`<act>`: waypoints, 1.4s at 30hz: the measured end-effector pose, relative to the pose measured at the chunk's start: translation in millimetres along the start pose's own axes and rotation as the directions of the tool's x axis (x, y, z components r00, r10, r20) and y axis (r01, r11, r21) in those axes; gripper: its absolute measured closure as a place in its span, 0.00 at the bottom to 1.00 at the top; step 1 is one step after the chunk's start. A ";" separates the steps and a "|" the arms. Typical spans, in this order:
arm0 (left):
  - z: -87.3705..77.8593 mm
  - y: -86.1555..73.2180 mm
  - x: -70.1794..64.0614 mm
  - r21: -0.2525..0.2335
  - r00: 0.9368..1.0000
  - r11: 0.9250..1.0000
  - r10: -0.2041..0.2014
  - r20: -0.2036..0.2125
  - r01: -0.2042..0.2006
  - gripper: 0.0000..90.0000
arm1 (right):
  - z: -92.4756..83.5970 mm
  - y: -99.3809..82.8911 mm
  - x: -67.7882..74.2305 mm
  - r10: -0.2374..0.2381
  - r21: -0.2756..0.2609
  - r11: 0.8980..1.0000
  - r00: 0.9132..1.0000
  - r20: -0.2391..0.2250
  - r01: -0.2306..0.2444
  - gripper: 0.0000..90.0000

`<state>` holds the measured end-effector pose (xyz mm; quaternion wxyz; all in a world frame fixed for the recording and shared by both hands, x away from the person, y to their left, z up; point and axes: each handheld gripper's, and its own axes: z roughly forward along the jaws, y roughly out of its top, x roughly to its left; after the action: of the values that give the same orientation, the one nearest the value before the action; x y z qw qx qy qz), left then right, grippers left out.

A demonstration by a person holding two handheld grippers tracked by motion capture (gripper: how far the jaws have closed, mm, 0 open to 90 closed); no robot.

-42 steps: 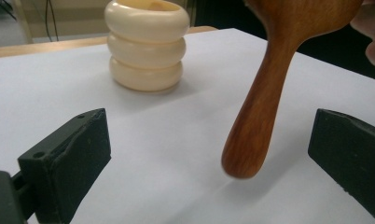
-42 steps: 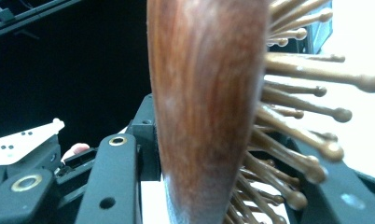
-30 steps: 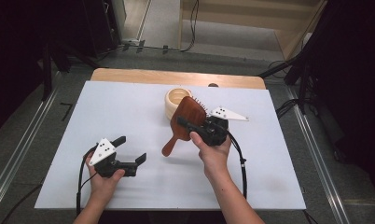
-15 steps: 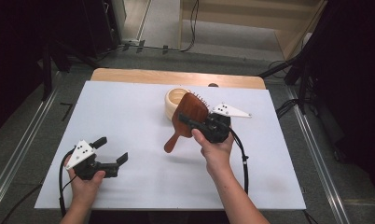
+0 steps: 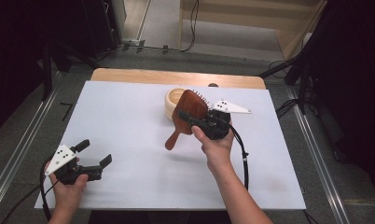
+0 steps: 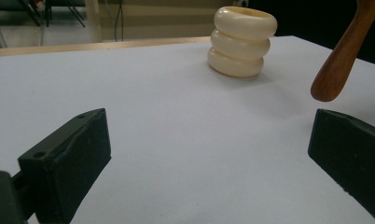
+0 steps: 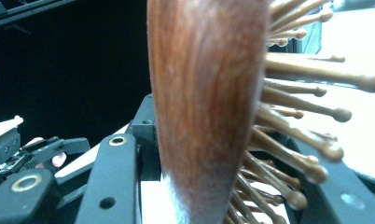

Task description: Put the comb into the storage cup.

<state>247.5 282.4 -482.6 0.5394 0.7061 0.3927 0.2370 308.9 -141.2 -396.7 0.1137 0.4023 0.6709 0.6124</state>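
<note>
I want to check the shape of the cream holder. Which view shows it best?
The left gripper view: the cream ribbed holder stands whole and unobstructed, showing three stacked bulges. In the high view the wooden hairbrush hides part of it, leaving its rim and left side.

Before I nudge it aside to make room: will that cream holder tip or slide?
The holder looks squat, with a broad base, so it probably slides rather than tips. Its glossy bulging rings suggest a slippery, hard grip. It seems rigid, perhaps breakable if knocked off the table.
</note>
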 end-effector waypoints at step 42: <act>-12.2 -9.4 8.0 -0.014 1.000 1.000 0.006 0.005 -0.006 0.00 | 1.1 32.3 -10.5 -0.026 -0.032 0.999 1.000 0.017 0.027 0.58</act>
<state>240.0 296.8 -488.5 0.5447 0.7039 0.3878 0.2397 329.4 -149.9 -371.0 0.1336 0.3964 0.6654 0.6182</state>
